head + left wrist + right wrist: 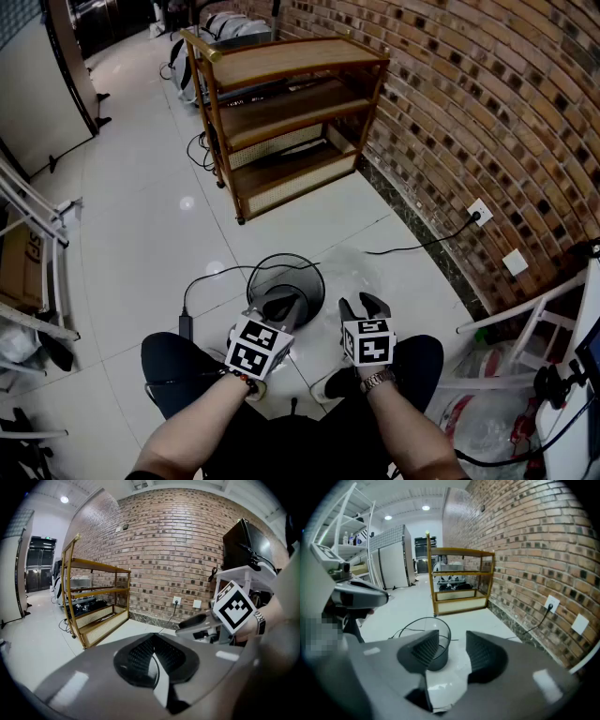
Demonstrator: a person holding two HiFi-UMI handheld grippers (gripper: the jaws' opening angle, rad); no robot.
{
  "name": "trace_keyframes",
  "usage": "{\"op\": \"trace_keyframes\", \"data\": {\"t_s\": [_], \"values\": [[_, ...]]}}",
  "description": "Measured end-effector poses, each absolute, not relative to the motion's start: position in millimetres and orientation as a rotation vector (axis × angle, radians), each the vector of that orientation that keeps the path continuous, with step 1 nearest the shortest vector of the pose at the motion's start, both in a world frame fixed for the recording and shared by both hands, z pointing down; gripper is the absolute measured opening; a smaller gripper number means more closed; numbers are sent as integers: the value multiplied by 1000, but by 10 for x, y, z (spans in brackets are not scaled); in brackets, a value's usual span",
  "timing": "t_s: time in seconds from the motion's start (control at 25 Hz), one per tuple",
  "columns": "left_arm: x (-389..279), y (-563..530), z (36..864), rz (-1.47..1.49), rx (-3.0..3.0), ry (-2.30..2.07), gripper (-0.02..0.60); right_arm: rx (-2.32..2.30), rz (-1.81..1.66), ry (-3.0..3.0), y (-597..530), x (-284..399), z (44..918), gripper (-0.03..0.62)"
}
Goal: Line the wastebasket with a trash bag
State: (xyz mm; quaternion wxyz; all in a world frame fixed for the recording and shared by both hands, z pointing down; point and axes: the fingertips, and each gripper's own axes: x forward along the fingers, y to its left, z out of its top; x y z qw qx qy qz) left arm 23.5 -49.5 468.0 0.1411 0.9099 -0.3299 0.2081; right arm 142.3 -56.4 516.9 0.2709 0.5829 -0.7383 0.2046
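A black wire-mesh wastebasket (286, 279) stands upright on the white floor, just ahead of the person's knees. A clear trash bag (364, 267) lies crumpled on the floor to its right. My left gripper (279, 306) is shut with nothing in it, near the basket's front rim. My right gripper (364, 306) is open and empty, above the near edge of the bag. In the right gripper view the wastebasket (436, 641) shows past the left jaw of that gripper (452, 645). The left gripper view shows its jaws (154, 657) closed together.
A wooden shelf cart (281, 112) stands beyond the basket against the brick wall (487, 103). A black cable (202, 281) and its adapter (185, 325) lie left of the basket. A white rack (525, 328) and plastic bags (478, 417) are at the right.
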Motion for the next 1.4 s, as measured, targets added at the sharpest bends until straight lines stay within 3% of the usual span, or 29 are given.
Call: {"op": "trace_keyframes", "data": {"t_s": [0.56,1.4], "values": [[445,-791,4785,629,2642,-932,5,1593,580,-1774,-1012,1874,5703,206],[476,-1150,5190,709,2578,-959,5,1474,589,-1540,-1572,2150,6690,212]]}}
